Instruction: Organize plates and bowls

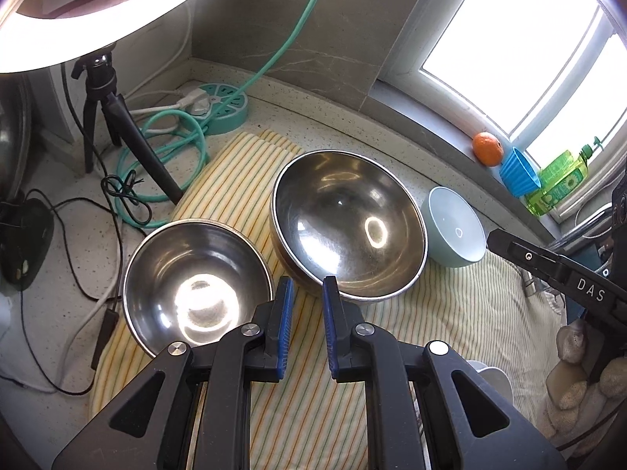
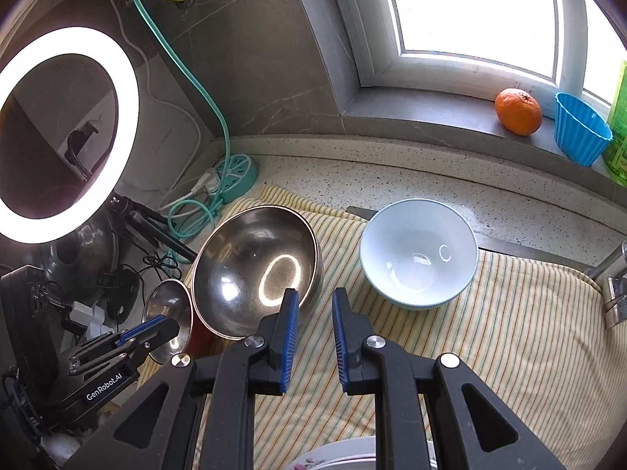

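A large steel bowl (image 1: 348, 223) (image 2: 254, 270) stands on a striped cloth (image 1: 313, 411) (image 2: 509, 333). A smaller steel bowl (image 1: 196, 286) (image 2: 168, 317) sits to its left, and a pale blue bowl (image 1: 456, 233) (image 2: 417, 252) to its right. My left gripper (image 1: 307, 286) is open and empty, just in front of the gap between the two steel bowls. My right gripper (image 2: 315, 297) is open and empty, in front of the gap between the large steel bowl and the blue bowl. A white plate's rim (image 2: 337, 456) shows at the bottom of the right wrist view.
A ring light (image 2: 66, 133) on a black tripod (image 1: 117, 125) stands at the left, with a teal power strip (image 1: 223, 107) and tangled cables (image 1: 129, 192). On the window sill lie an orange (image 2: 517, 111), a blue cup (image 2: 580, 129) and a green bottle (image 1: 560, 180). A tap (image 2: 615, 282) is at the right.
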`<act>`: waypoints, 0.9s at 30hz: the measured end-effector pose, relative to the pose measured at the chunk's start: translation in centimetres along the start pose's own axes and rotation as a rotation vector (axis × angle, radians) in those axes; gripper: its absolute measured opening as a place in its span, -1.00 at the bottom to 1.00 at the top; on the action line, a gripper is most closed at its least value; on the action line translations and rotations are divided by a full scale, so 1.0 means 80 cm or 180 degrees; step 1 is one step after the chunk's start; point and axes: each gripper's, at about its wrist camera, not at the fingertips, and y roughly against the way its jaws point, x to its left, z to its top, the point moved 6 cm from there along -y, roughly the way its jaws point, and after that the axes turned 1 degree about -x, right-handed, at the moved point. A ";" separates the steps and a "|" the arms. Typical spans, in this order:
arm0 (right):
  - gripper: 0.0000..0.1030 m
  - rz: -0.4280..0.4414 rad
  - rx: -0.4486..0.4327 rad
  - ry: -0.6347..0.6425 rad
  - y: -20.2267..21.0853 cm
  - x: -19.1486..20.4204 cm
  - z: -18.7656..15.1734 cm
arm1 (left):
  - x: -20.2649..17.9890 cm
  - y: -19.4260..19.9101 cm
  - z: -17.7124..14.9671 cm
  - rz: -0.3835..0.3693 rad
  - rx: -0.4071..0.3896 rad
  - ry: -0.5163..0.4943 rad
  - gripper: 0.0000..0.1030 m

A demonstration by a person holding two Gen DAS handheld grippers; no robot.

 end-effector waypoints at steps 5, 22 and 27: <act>-0.61 0.0033 0.0029 -0.0004 -0.018 -0.005 0.008 | 0.009 -0.011 0.012 0.0047 -0.0055 0.0130 -0.77; -0.61 -0.0003 0.0134 0.0173 -0.069 0.007 0.027 | 0.023 -0.039 0.042 0.0193 -0.0081 0.0186 -0.77; -0.61 -0.0030 0.0198 0.0176 -0.081 0.004 0.027 | 0.023 -0.048 0.046 0.0183 -0.0024 0.0161 -0.76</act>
